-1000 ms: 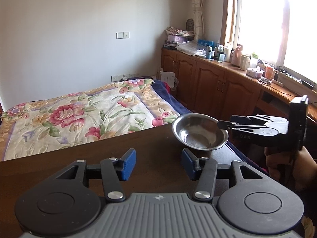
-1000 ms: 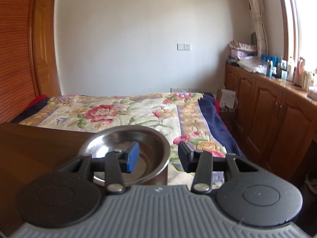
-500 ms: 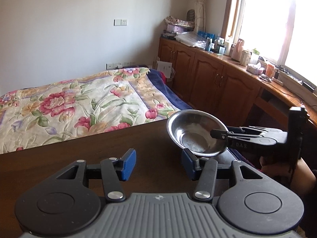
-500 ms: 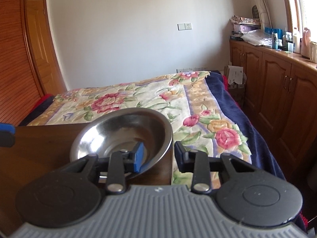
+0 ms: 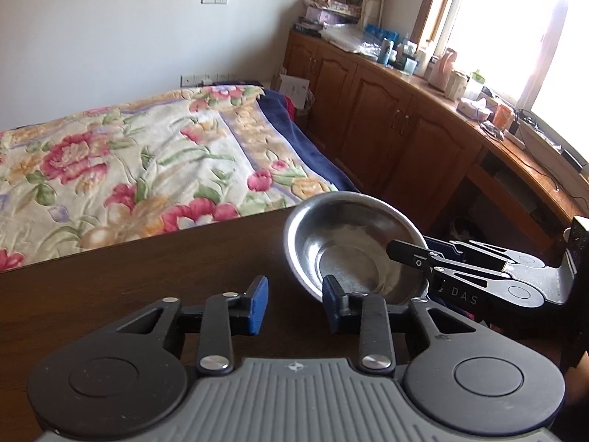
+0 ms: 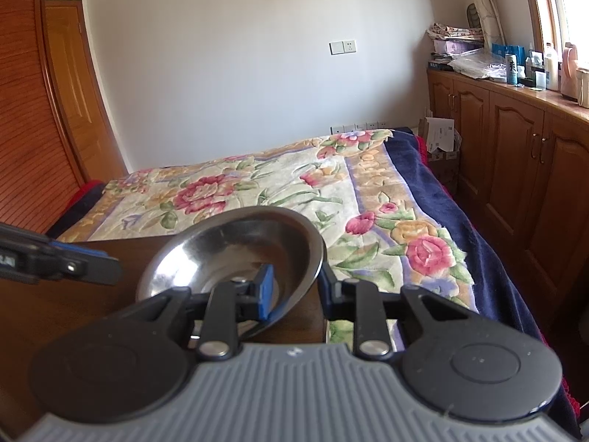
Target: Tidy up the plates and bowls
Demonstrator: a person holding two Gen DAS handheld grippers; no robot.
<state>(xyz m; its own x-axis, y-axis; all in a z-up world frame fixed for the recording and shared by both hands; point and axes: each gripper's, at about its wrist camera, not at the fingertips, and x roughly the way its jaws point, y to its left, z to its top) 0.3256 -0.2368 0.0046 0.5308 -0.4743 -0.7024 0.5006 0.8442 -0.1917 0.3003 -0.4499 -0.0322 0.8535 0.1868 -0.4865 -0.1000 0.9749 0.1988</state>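
A steel bowl (image 5: 342, 243) hangs tilted over the far right corner of the dark wooden table (image 5: 147, 265). My right gripper (image 5: 408, 258) comes in from the right and is shut on the bowl's near rim. In the right wrist view its blue-padded finger sits inside the steel bowl (image 6: 228, 246) and the other finger outside the rim, right gripper (image 6: 296, 291). My left gripper (image 5: 294, 309) stands open just in front of the bowl, nothing between its pads. It also shows at the left edge as the left gripper (image 6: 73, 265).
Beyond the table's far edge lies a bed with a floral blanket (image 5: 129, 154). Wooden cabinets (image 5: 386, 118) with a cluttered counter run under the window on the right. A wooden wardrobe (image 6: 29, 110) stands at the left.
My right gripper's fingers have narrowed onto the bowl's rim and the bowl has tipped up. The bowl now sits closer to my left gripper, which stays open.
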